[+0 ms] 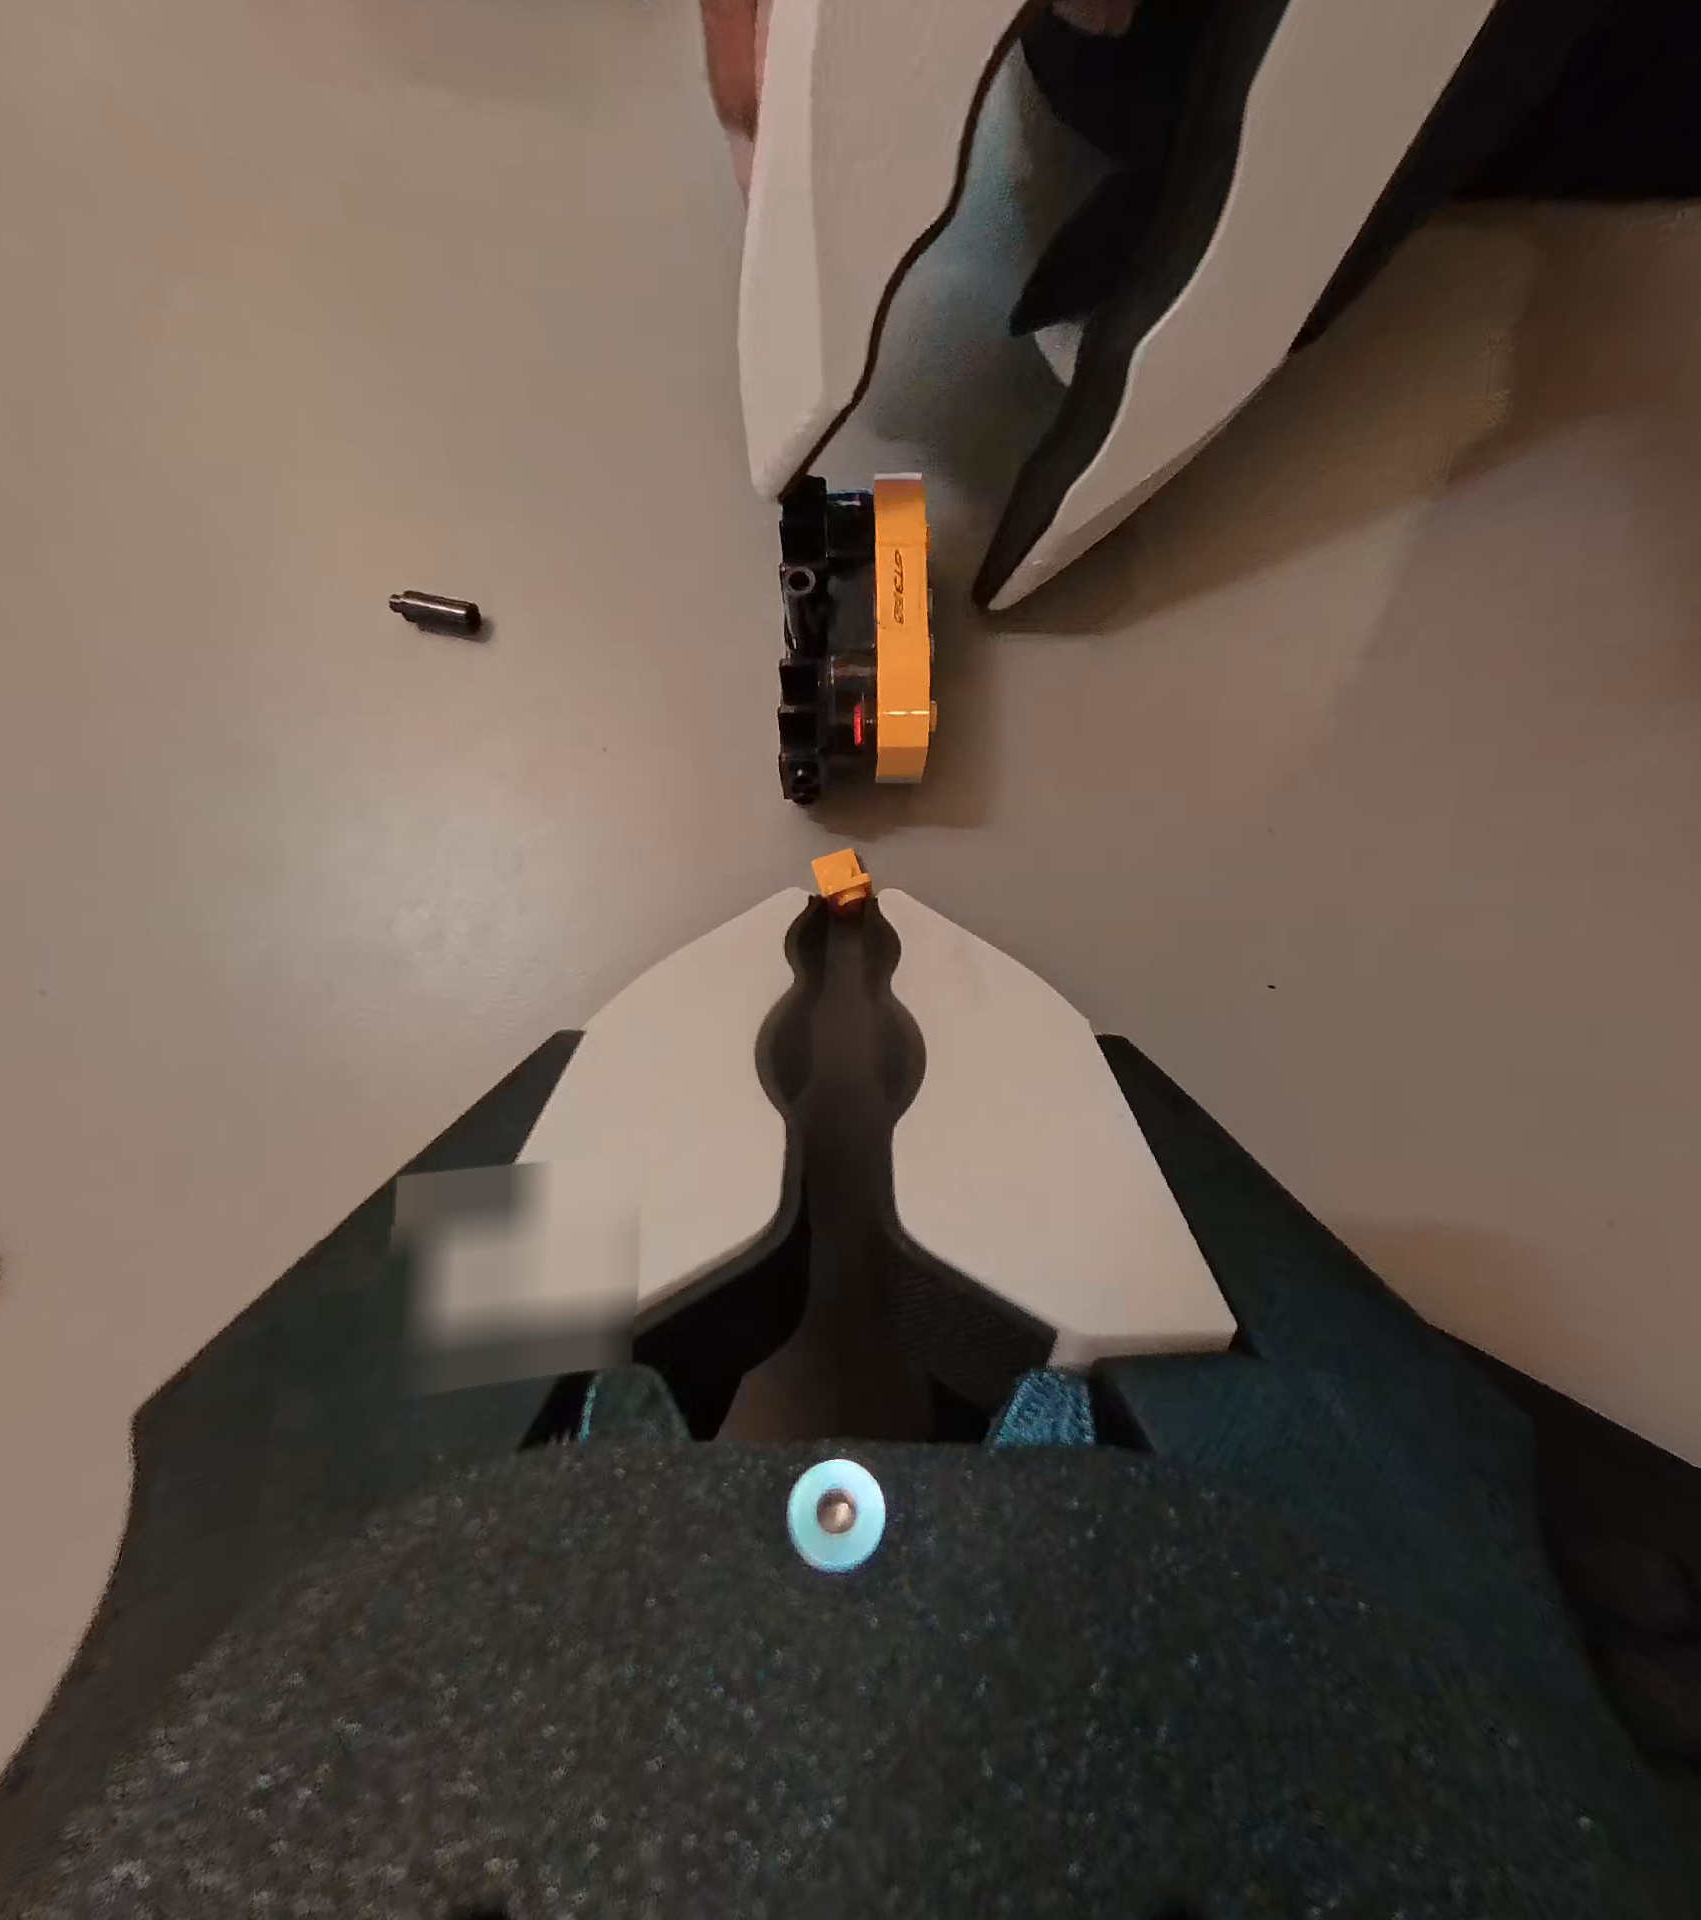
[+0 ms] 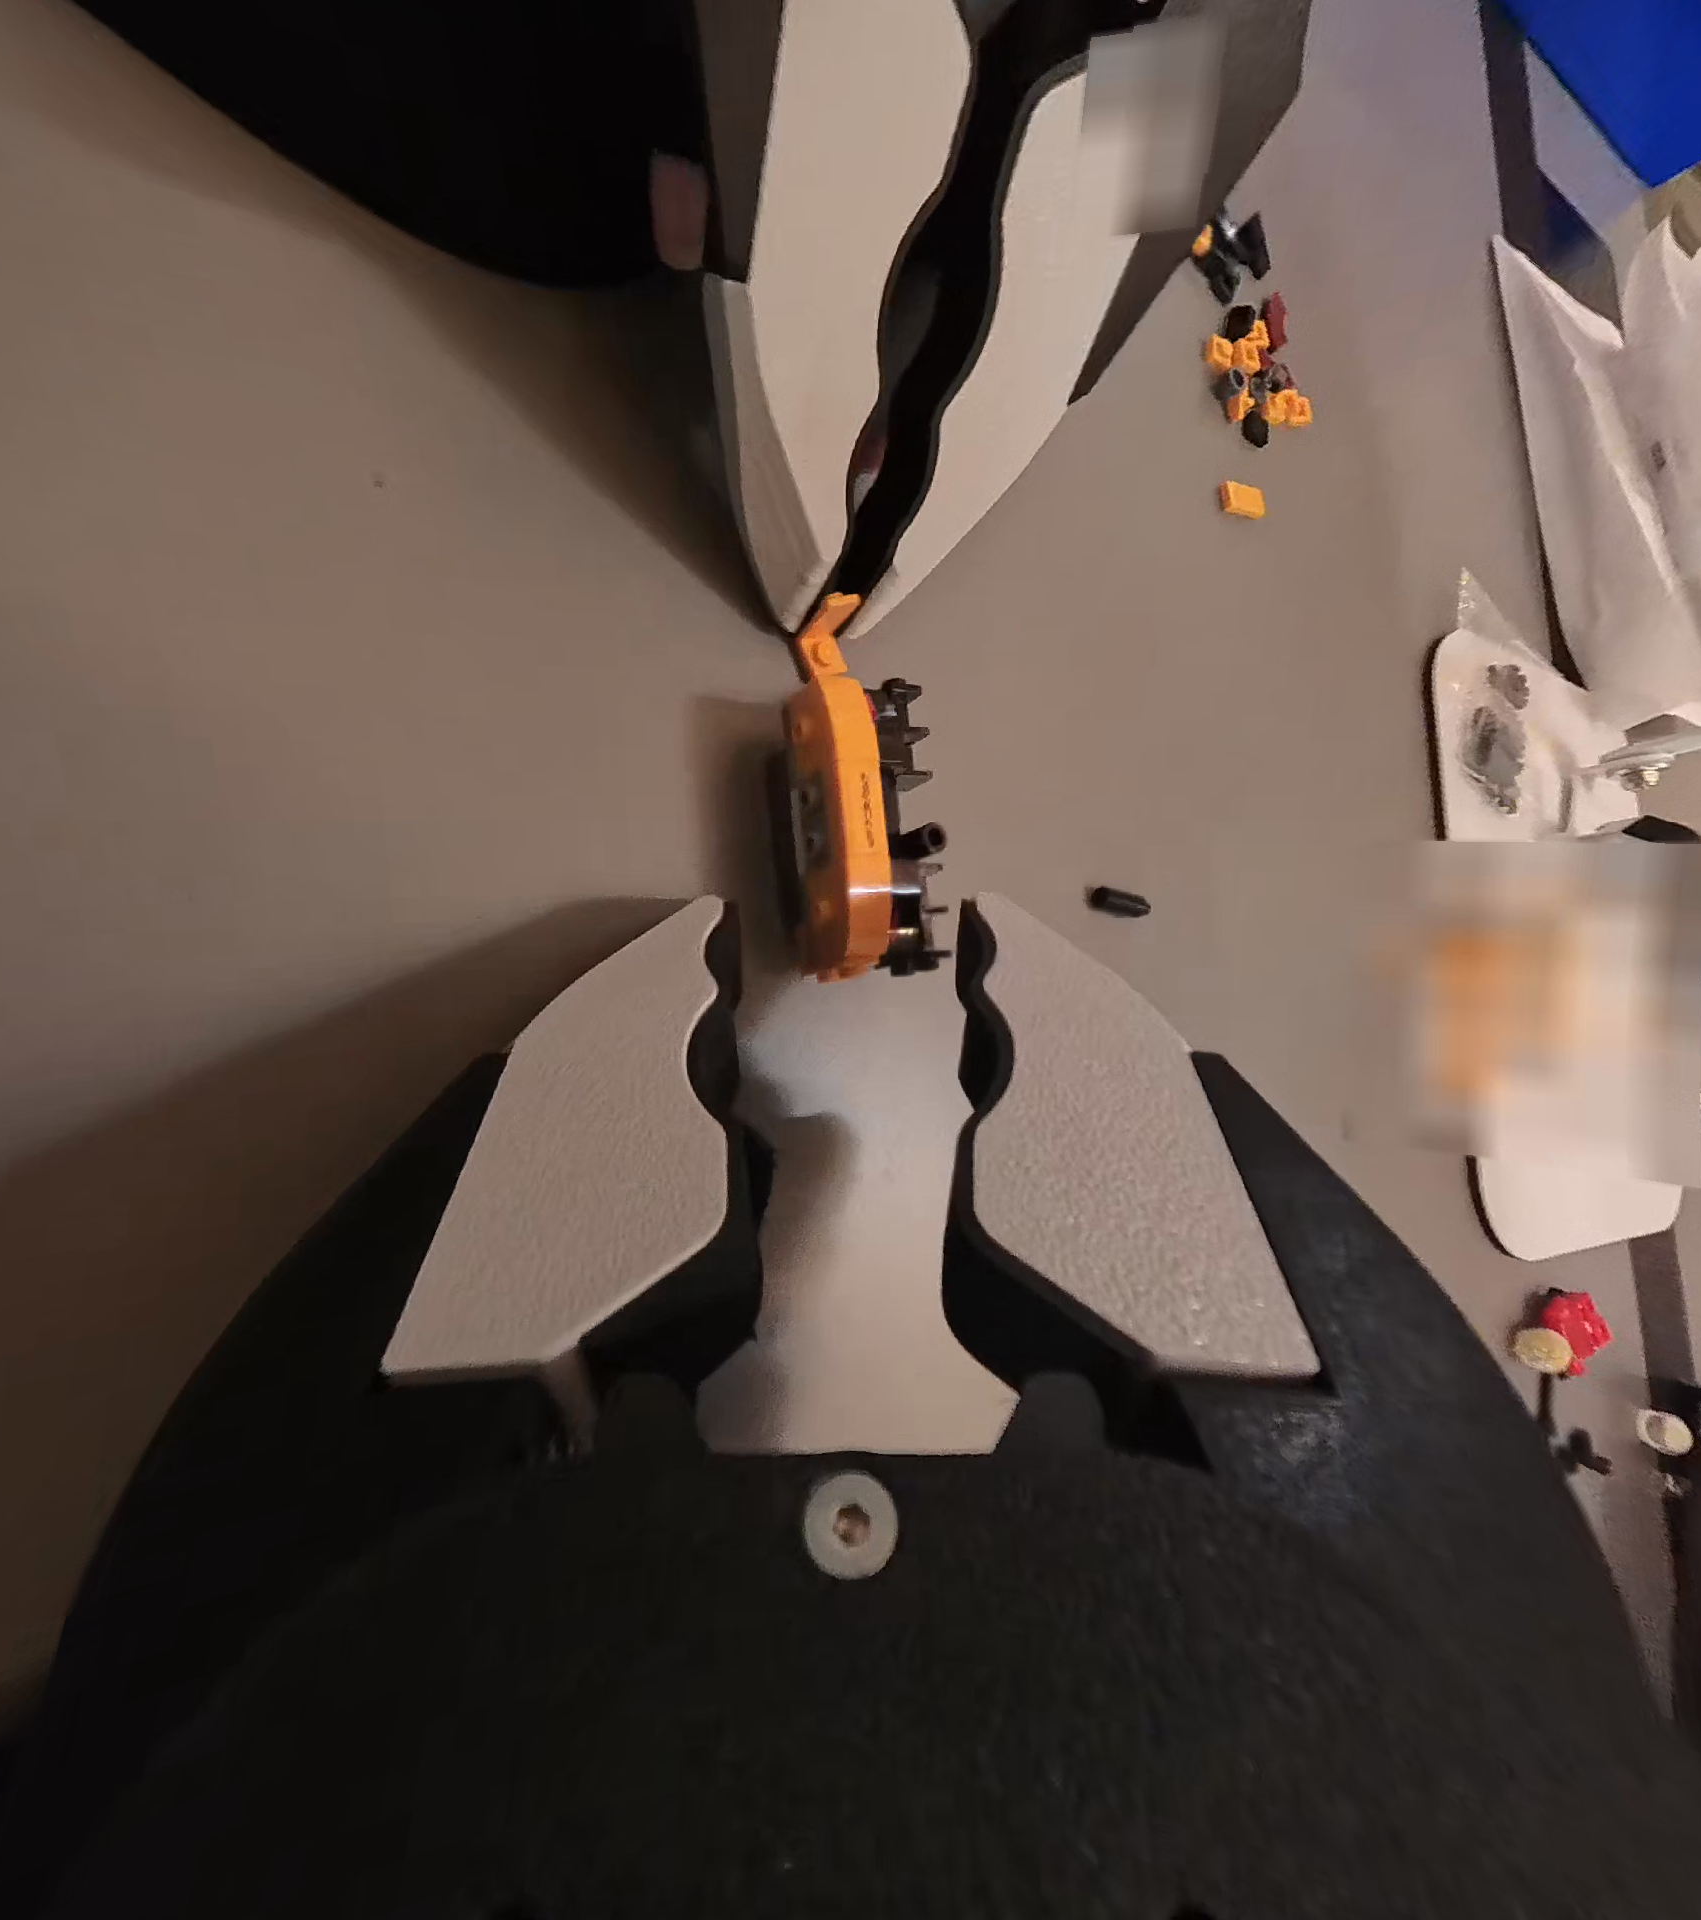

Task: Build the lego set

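Note:
A partly built orange and black lego model lies on its side on the grey table; it also shows in the right wrist view. My left gripper is shut on a small orange lego piece and holds it just short of the model's near end. In the right wrist view that piece sits right at the model's far end. My right gripper is open, its fingertips either side of the model's near end. It shows across the model in the left wrist view.
A small black pin lies left of the model, seen also in the right wrist view. A pile of loose orange, black and dark red pieces and a lone orange piece lie at the far right. White plastic bags and a white tray stand at the right edge. The right tips stand about 7 cm off the small black pin. Look for it in the right wrist view too.

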{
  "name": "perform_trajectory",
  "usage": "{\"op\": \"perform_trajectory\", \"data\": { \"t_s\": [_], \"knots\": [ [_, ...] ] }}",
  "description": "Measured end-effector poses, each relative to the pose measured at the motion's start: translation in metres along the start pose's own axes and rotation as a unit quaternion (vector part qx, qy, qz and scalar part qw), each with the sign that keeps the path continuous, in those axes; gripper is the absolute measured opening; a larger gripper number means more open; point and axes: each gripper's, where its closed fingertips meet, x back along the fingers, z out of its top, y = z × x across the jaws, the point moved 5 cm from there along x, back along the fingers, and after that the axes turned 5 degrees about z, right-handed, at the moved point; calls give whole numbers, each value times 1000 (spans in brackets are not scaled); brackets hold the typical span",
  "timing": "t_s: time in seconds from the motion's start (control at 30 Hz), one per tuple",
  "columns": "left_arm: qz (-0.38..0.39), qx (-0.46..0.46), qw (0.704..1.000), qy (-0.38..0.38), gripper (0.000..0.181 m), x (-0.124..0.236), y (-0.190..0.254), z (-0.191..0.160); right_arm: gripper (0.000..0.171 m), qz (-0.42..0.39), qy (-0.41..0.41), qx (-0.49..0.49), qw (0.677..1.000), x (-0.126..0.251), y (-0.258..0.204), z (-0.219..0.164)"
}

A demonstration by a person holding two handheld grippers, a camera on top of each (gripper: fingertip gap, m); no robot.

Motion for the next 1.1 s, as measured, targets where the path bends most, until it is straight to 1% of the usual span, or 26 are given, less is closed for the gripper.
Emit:
{"op": "perform_trajectory", "data": {
  "t_s": [0.1,0.13,0.23,0.3,0.37,0.43,0.5,0.53,0.67,0.73,0.8,0.9,0.93,1.0,1.1],
  "knots": [
    [-9,-9,1000,1,6,0,3,0,30,35,-11,-9,999,-5,7,-1],
    [-11,-14,1000,1,6,1,4,0,28,54,-13,-9,998,-5,8,0],
    [-11,-24,1000,3,7,1,6,-1,27,132,-28,-38,990,-2,10,5],
    [-9,-32,999,5,19,2,7,-1,27,185,-29,-74,979,2,15,8],
    [-4,-39,999,8,32,3,6,-1,26,246,-24,-126,961,6,20,9],
    [12,-61,997,35,39,6,5,4,26,306,-6,-182,934,10,26,11],
    [28,-98,992,81,40,12,9,15,27,359,20,-237,903,11,33,12],
    [31,-108,990,90,38,13,11,18,27,374,20,-258,890,9,36,8],
    [25,-105,992,65,34,6,10,10,27,423,33,-308,851,3,35,-6],
    [32,-111,991,73,34,6,11,12,27,436,59,-329,836,4,35,-6],
    [56,-130,984,111,35,10,12,22,27,452,94,-357,812,7,38,-2],
    [104,-190,957,193,39,21,20,41,27,480,125,-400,771,11,42,5],
    [115,-203,951,205,40,23,22,45,27,486,133,-406,763,12,43,7],
    [147,-218,944,199,33,24,20,46,27,496,137,-414,751,11,42,10],
    [132,-183,952,205,33,26,18,47,27,498,143,-414,748,9,42,12]
  ]
}}
